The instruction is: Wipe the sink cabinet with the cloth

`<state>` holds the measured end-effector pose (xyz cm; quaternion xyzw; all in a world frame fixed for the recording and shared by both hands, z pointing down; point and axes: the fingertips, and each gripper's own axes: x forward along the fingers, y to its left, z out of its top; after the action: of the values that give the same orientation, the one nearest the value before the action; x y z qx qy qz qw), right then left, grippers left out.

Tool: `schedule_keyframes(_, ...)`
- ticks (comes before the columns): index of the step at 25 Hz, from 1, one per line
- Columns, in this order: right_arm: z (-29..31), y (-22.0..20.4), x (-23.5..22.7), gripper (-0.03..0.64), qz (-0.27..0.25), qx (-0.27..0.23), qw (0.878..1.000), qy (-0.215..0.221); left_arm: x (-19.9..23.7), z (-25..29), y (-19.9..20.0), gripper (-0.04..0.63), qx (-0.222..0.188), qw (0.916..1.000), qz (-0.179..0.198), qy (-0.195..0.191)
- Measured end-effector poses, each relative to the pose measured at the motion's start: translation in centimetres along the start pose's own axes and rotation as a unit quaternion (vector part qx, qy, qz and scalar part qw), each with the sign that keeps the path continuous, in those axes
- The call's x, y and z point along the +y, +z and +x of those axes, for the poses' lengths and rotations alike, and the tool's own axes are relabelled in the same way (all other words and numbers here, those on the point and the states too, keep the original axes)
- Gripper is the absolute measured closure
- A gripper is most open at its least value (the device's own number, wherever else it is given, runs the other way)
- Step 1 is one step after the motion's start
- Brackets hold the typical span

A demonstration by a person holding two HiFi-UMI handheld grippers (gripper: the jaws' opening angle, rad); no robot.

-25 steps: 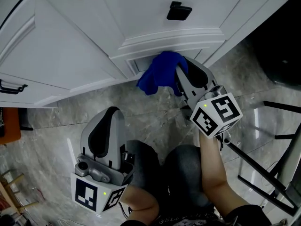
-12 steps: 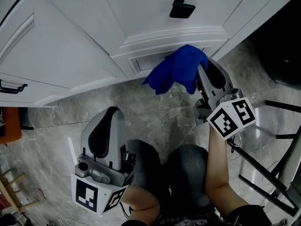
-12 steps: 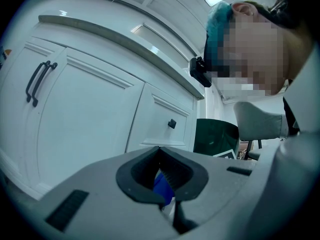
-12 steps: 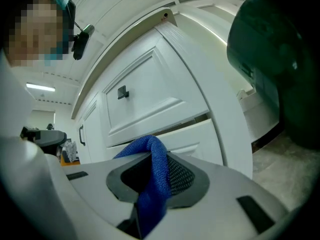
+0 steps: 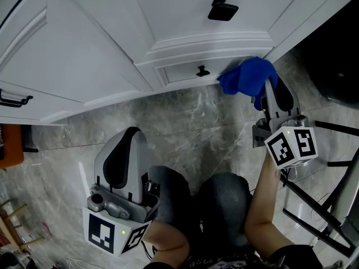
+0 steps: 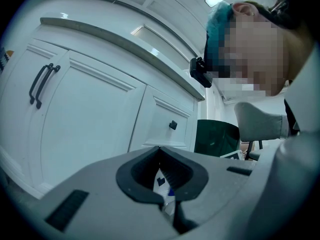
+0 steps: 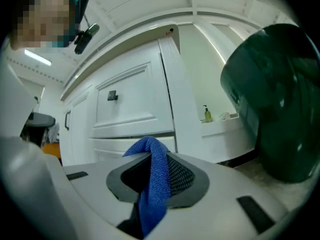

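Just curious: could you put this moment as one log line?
right tool: shut on blue cloth | cloth: at lower corner of sink cabinet | left tool: shut, empty

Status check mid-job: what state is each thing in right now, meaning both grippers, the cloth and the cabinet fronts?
right gripper: jaws shut on the blue cloth.
blue cloth: bunched, at the cabinet's bottom right corner.
left gripper: jaws together, empty, held away from the cabinet.
knob door: closed.
bar-handle door: closed.
low drawer front: closed.

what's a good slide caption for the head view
Right gripper holds a blue cloth at the base of the white sink cabinet; left gripper idle.
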<state>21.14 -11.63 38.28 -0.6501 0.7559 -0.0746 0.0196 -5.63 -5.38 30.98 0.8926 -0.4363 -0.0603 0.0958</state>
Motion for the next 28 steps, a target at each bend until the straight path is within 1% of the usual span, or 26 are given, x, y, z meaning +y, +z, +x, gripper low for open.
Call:
schedule_keyframes(2,0.1,-1.2,-1.0,0.526,-0.027,0.018,0.999,-0.015,-0.1,0.0,0.0,0.591,-0.001,1.0000,-0.001,-0.001)
schedule_keyframes(4,0.7,-2.4,-0.9,0.526,-0.030,0.032,0.999,-0.009,-0.5,0.0,0.0,0.591,-0.001,1.0000,-0.001,-0.005)
schedule_keyframes(7,2.2,-3.6,1.5,0.526,-0.029,0.042,0.998,0.027,-0.9,0.1,0.0,0.591,0.000,0.9999,0.000,-0.011)
schedule_keyframes(10,3.8,-4.6,4.6,0.526,-0.049,0.053,0.995,0.065,-0.6,-0.1,0.1,0.591,0.000,1.0000,0.000,-0.006)
schedule_keyframes(13,5.1,-5.6,6.3,0.526,-0.056,0.059,0.993,0.081,-0.2,-0.4,0.2,0.591,-0.001,1.0000,-0.002,-0.001)
schedule_keyframes(17,5.7,-5.7,6.0,0.526,-0.072,0.049,0.994,0.069,0.2,-0.3,-0.1,0.591,-0.001,1.0000,-0.006,-0.001)
schedule_keyframes(23,5.1,-5.8,2.9,0.526,-0.060,0.047,0.997,0.021,0.4,-0.2,-0.2,0.591,0.000,1.0000,-0.007,-0.005)
schedule_keyframes(28,4.6,-5.5,1.5,0.525,-0.063,0.037,0.997,0.001,0.5,-0.2,-0.1,0.591,0.001,1.0000,-0.005,-0.001)
